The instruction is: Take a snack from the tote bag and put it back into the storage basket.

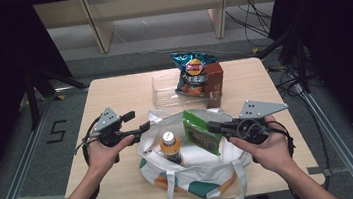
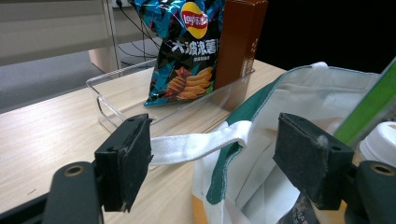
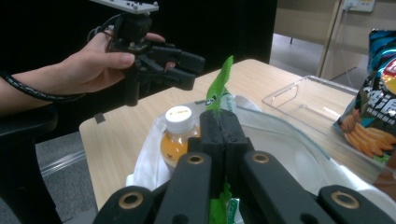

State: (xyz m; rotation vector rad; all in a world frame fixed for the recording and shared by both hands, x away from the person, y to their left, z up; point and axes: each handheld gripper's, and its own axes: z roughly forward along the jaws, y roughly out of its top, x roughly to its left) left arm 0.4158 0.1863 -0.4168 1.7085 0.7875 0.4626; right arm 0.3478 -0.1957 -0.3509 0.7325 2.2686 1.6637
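High view: right tool (image 1: 211,124), jaws clenched on the edge of a green snack packet (image 1: 201,133) whose print is too small to read. The packet stands on edge, tilted, above the open mouth of a white tote bag (image 1: 192,170) with green and orange patches; its long axis runs from the near right up toward the far left, its upper end toward the far side of the tabletop (image 1: 113,94). An orange drink bottle (image 1: 170,148) with a white cap stands upright inside the bag, just beside the packet. Left tool (image 1: 137,123), jaws released and wide apart, hovers at the bag's left rim. In the left gripper view a white bag strap (image 2: 196,144) lies between the jaws without being pinched. Farther back, a clear plastic tray (image 1: 164,93) holds a blue Lay's crisp bag (image 1: 192,72) printed with white Chinese characters and pictures of wavy crisps, standing upright, with a brown carton (image 1: 214,85) upright just beside it. Right gripper view: the packet's serrated top edge (image 3: 223,77) rises above the closed jaws.
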